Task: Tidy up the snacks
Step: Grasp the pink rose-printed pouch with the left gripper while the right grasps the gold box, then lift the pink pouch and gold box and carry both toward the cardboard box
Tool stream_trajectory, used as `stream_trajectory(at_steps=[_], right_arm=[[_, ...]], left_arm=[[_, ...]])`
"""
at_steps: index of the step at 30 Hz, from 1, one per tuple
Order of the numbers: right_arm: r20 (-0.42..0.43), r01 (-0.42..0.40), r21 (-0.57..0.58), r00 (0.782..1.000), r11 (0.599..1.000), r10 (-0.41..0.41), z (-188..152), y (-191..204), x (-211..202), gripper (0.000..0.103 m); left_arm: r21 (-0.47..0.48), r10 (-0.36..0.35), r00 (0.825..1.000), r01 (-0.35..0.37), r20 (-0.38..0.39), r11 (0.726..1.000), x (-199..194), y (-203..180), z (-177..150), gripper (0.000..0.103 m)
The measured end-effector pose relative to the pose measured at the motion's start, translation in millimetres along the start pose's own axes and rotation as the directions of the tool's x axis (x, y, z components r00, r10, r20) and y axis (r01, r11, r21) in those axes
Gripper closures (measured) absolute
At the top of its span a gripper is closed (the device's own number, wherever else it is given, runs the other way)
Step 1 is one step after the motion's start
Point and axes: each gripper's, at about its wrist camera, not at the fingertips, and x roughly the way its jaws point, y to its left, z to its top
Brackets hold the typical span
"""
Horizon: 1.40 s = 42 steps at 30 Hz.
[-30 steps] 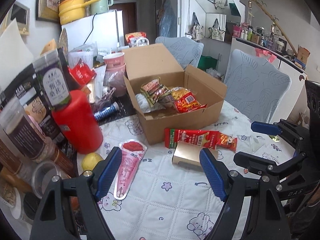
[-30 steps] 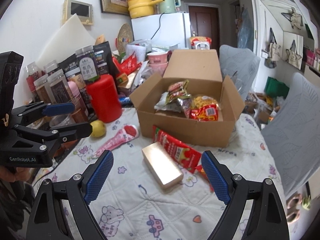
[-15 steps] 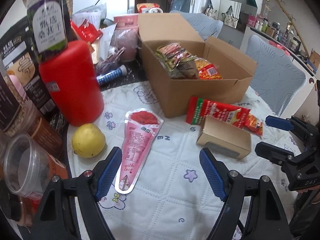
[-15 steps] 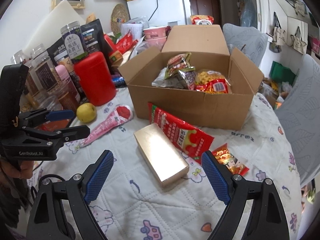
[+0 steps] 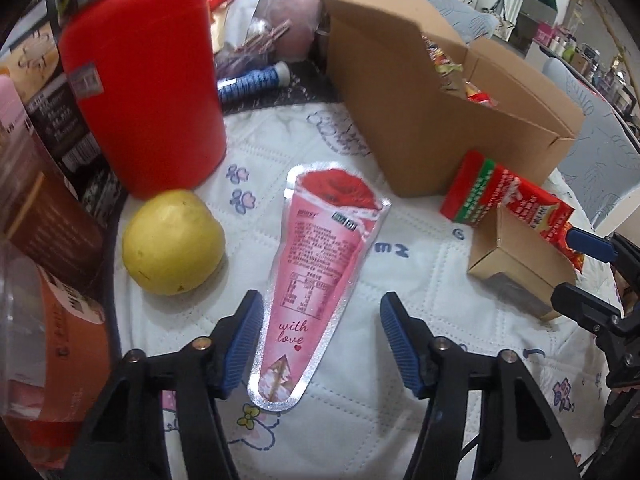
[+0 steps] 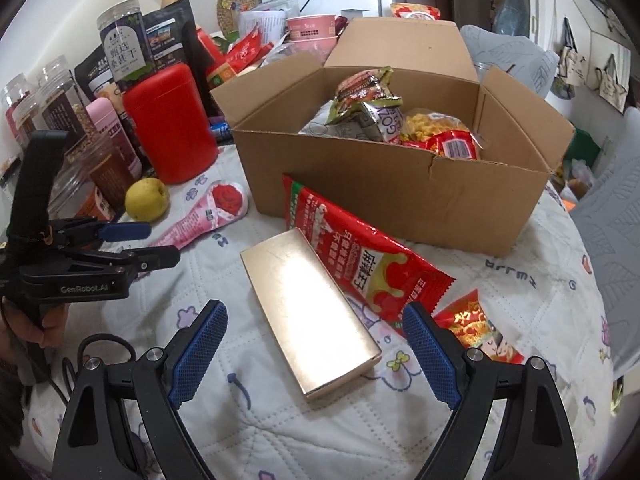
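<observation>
Quilted white cloth [image 6: 540,280] covers the table, carrying one open cardboard box [image 6: 400,196] of snack bags. Loose before it lie one pink cone-shaped packet [image 5: 316,276], one gold box [image 6: 308,316], one red sachet [image 6: 360,256], one small red packet [image 6: 476,328]. One yellow fruit [image 5: 172,242] sits beside one red canister [image 5: 140,80]. The left gripper [image 5: 322,340], jaws just narrowing, straddles the packet's tip without pressing. The right gripper [image 6: 316,354] hangs spread wide about the gold box.

Red canister [image 5: 144,80] upright behind yellow fruit [image 5: 173,242], touching.
</observation>
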Motion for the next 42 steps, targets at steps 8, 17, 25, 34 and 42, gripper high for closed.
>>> stream_trajectory(at_steps=[8,17,25,34,42], right_arm=[[-0.042,0.007,0.005,0.999,1.0,-0.007,0,-4,17,0.013],[-0.096,-0.046,0.047,0.994,0.998,0.051,-9,-6,25,0.049],[-0.07,-0.036,0.051,0.997,0.998,0.04,-24,0,1,0.057],[-0.041,-0.017,0.108,0.999,0.994,0.021,-56,-9,-37,0.059],[-0.028,-0.024,0.142,0.999,0.99,0.028,-83,-7,-64,0.059]], left_arm=[[-0.007,0.023,1.0,-0.023,0.001,1.0,6,5,5,0.066],[0.008,-0.027,0.999,0.027,-0.027,1.0,-6,-5,-6,0.077],[0.043,-0.088,0.995,0.09,-0.054,0.995,-28,-29,-30,0.077],[0.078,-0.165,0.98,0.174,-0.109,0.982,-48,-60,-61,0.077],[0.124,-0.173,0.973,0.192,-0.152,0.973,-52,-83,-83,0.073]])
